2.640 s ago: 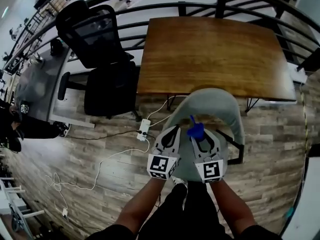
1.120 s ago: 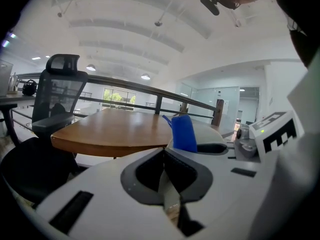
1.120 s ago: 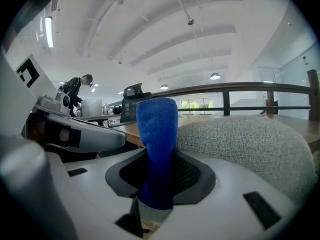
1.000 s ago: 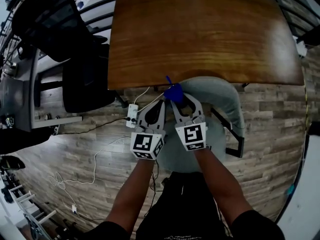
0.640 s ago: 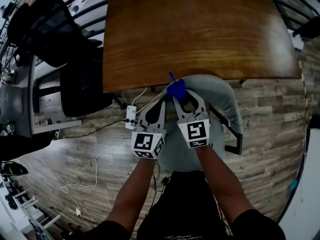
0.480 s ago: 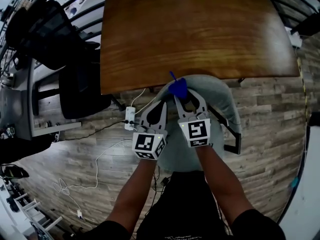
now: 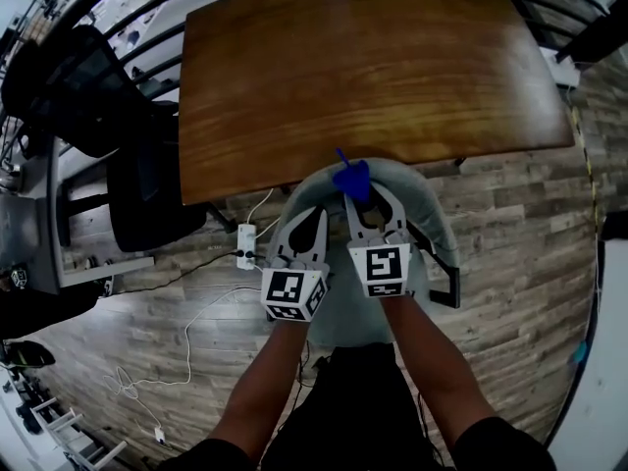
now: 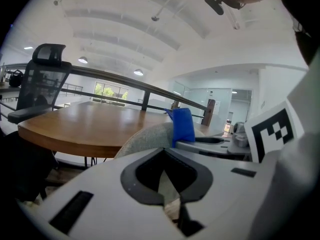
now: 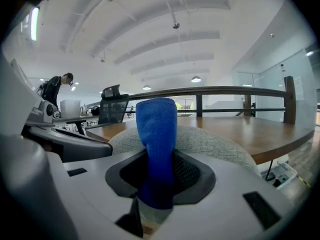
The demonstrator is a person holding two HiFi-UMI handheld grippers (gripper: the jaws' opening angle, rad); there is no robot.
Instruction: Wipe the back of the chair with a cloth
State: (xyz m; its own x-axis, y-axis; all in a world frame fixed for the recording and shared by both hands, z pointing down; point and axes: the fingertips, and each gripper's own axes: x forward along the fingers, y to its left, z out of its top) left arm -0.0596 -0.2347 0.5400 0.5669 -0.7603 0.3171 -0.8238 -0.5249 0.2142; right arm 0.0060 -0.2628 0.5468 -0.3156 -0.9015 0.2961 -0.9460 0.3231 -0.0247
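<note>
A grey upholstered chair (image 7: 432,226) stands tucked against the near edge of the wooden table (image 7: 373,67). Its curved backrest (image 9: 220,146) fills the middle of the right gripper view. My right gripper (image 7: 361,199) is shut on a blue cloth (image 7: 352,179), and the cloth (image 9: 157,149) stands up between the jaws at the top of the backrest. My left gripper (image 7: 297,232) hovers beside it on the left, over the chair's left edge, jaws shut with nothing between them. From the left gripper view the cloth (image 8: 181,125) shows to the right.
A black office chair (image 7: 98,96) and a grey desk (image 7: 25,234) stand at the left. A white power strip (image 7: 244,246) with cables lies on the plank floor (image 7: 520,263) left of the grey chair. A railing (image 9: 240,90) runs behind the table. A person (image 9: 56,88) stands far off.
Both grippers have shifted right along the top of the backrest with the cloth. The head camera has moved, so the table and the chair sit lower and further left in view.
</note>
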